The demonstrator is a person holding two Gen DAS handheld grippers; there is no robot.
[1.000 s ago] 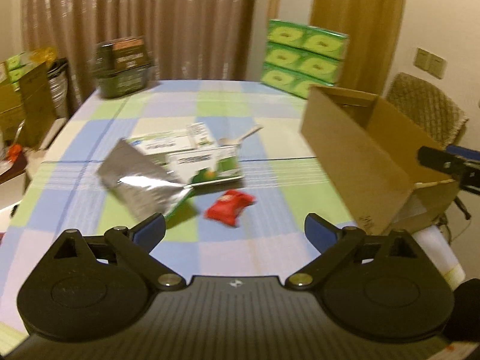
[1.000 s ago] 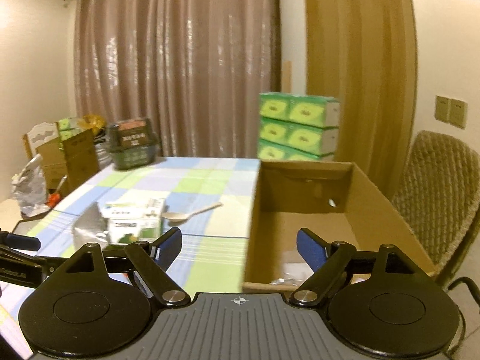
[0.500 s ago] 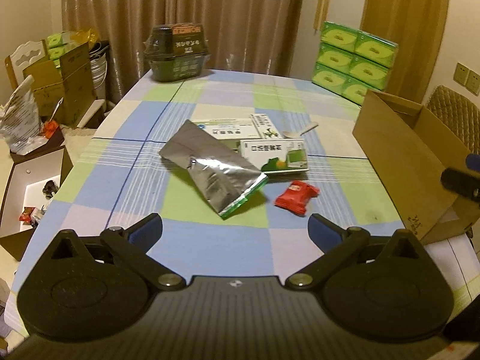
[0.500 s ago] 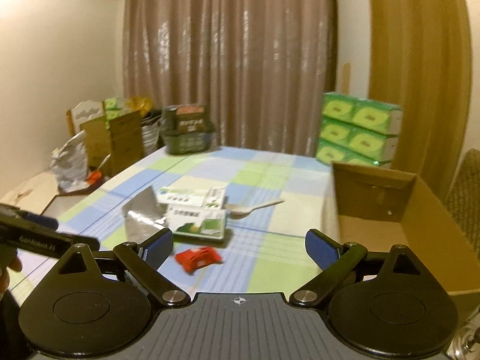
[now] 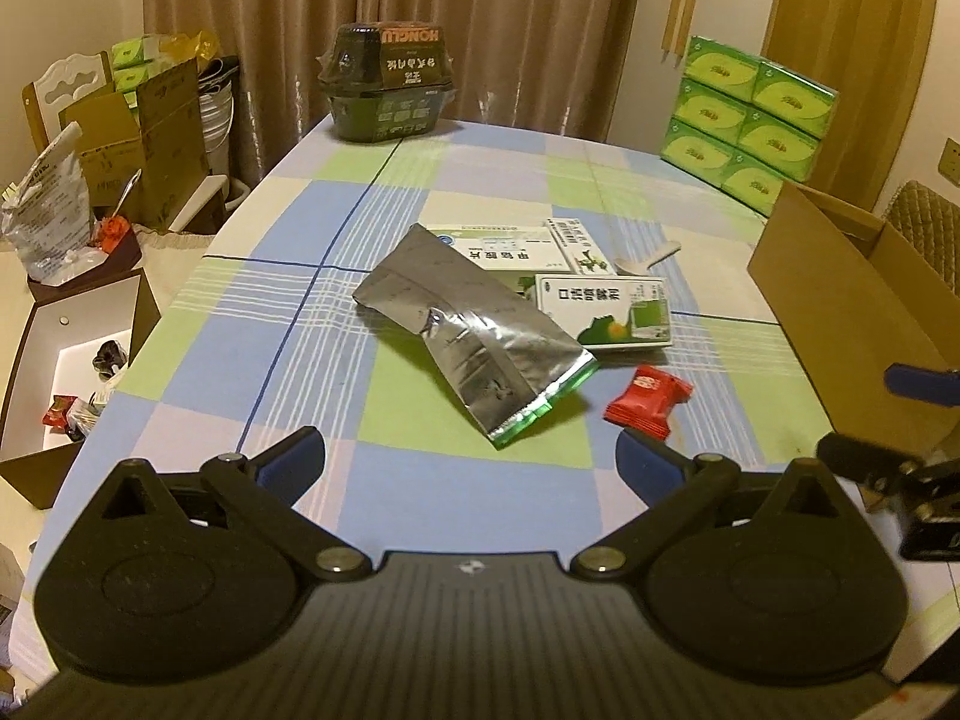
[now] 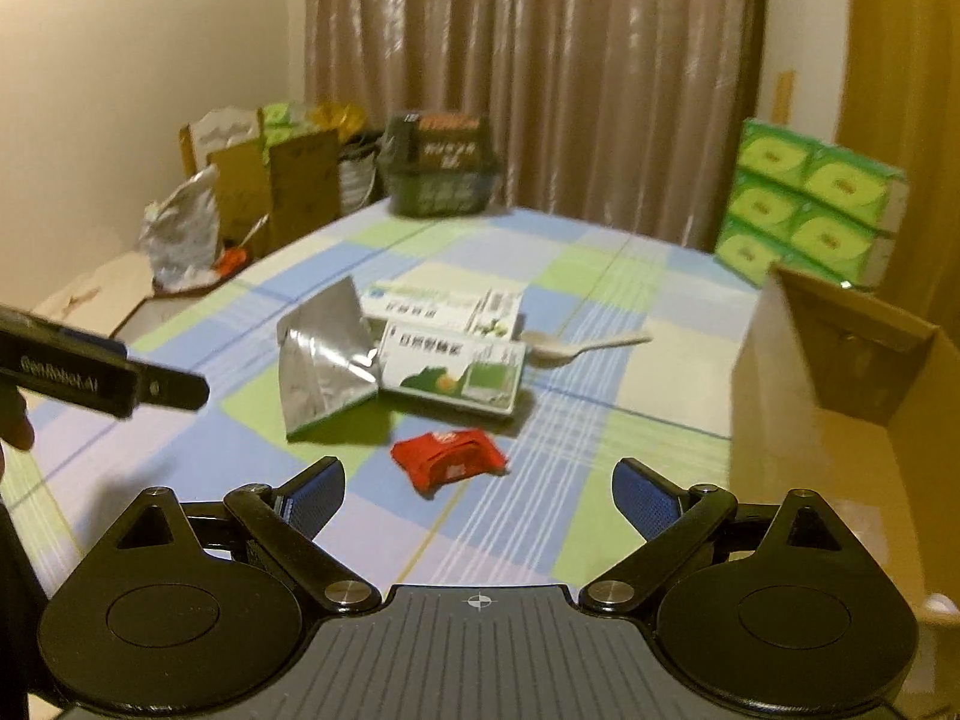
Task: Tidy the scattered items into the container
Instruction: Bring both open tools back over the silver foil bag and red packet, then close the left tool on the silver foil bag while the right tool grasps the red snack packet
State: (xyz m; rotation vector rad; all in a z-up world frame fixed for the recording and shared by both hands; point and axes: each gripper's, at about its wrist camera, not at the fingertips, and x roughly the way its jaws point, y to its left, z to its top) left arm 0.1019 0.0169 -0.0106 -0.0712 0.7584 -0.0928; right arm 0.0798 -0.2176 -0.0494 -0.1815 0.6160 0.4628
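Observation:
On the checked tablecloth lie a silver foil pouch point(image 5: 480, 336) point(image 6: 324, 360), two green-and-white medicine boxes point(image 5: 606, 312) point(image 6: 456, 369), a red snack packet point(image 5: 648, 399) point(image 6: 450, 456) and a white plastic spoon point(image 5: 648, 261) point(image 6: 576, 348). The open cardboard box point(image 5: 840, 294) point(image 6: 840, 396) stands at the table's right edge. My left gripper point(image 5: 471, 459) is open above the near edge, in front of the pouch. My right gripper point(image 6: 477, 495) is open and empty, with the red packet just ahead of it.
A dark wrapped basket point(image 5: 387, 87) point(image 6: 441, 165) sits at the table's far end. Stacked green tissue packs point(image 5: 750, 114) point(image 6: 810, 210) stand far right. Cartons, bags and an open drawer point(image 5: 72, 354) crowd the floor left of the table. A wicker chair point(image 5: 924, 222) is behind the box.
Both grippers swung left, away from the cardboard box and toward the scattered items. The right gripper now faces the red packet. Nothing on the table has moved.

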